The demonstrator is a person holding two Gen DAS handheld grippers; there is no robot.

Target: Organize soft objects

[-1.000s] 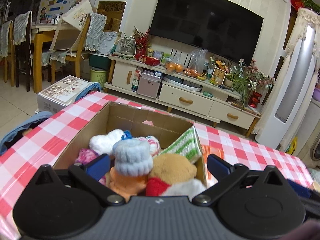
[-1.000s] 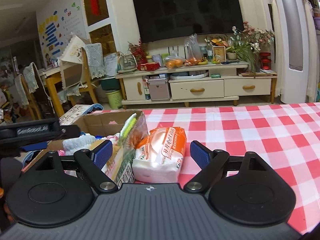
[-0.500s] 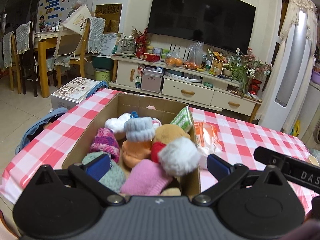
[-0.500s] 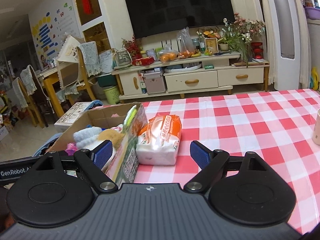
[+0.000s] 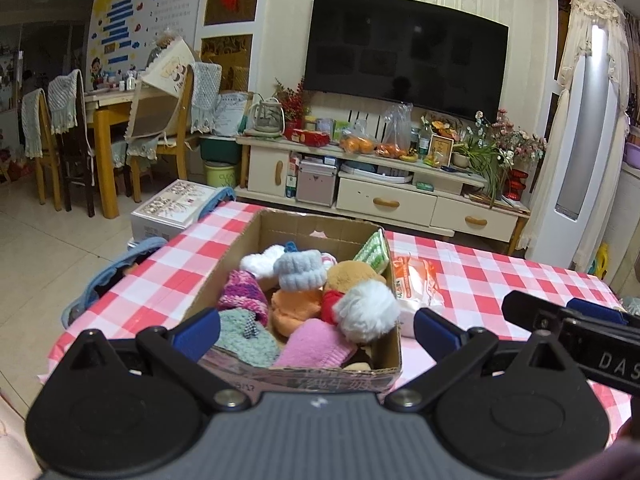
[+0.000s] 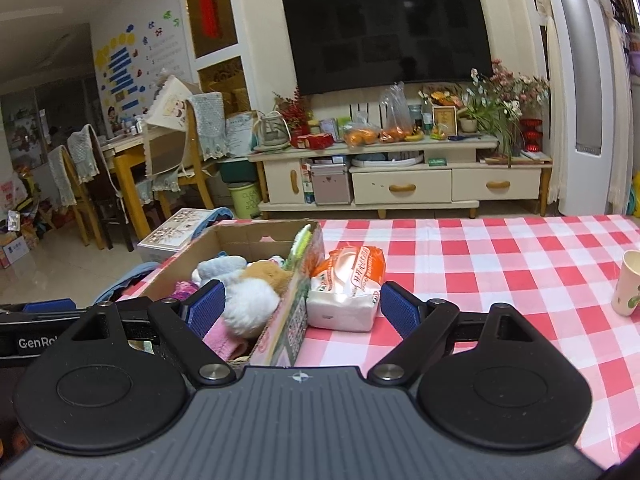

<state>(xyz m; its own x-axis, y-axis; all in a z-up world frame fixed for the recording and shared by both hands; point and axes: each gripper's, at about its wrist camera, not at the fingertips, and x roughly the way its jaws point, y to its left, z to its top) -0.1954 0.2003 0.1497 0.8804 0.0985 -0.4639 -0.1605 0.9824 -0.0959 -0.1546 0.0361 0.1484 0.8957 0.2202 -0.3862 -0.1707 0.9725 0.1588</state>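
Left gripper [image 5: 316,330]: blue-padded fingers spread wide, gripping nothing, held above the near end of the brown cardboard box [image 5: 248,242]; near box wall framed between the two pads.
Right gripper [image 6: 303,310]: blue pads likewise far apart and empty, held low over the table; left pad in front of the box contents, right pad just right of the tissue pack.
Box position: on the red-and-white checked tablecloth [image 5: 480,276], towards the table's left edge, open at the top.
Box contents: heaped with soft things, piled above the rim at the near end.
Near end of pile: pink knitted piece [image 5: 316,346] and grey-green knitted piece [image 5: 244,336] against the near wall.
Middle of pile: fluffy white pompom [image 5: 366,310] on top, beside a small red patch; orange plush piece [image 5: 296,306] and purple-pink knitted piece [image 5: 242,292] to its left.
Far end of pile: pale blue ribbed knitted piece [image 5: 302,270], fluffy white piece [image 5: 260,260], tan plush toy [image 5: 352,274].
Right wall of box: green-and-white striped packet [image 5: 374,254] standing on edge against it.
Tissue pack: orange-and-white plastic-wrapped tissue pack [image 6: 348,286] lying on the cloth, touching the box's right outer wall.
Cup: cream paper cup [image 6: 628,288] upright at the right edge of the right wrist view, well apart from the box.
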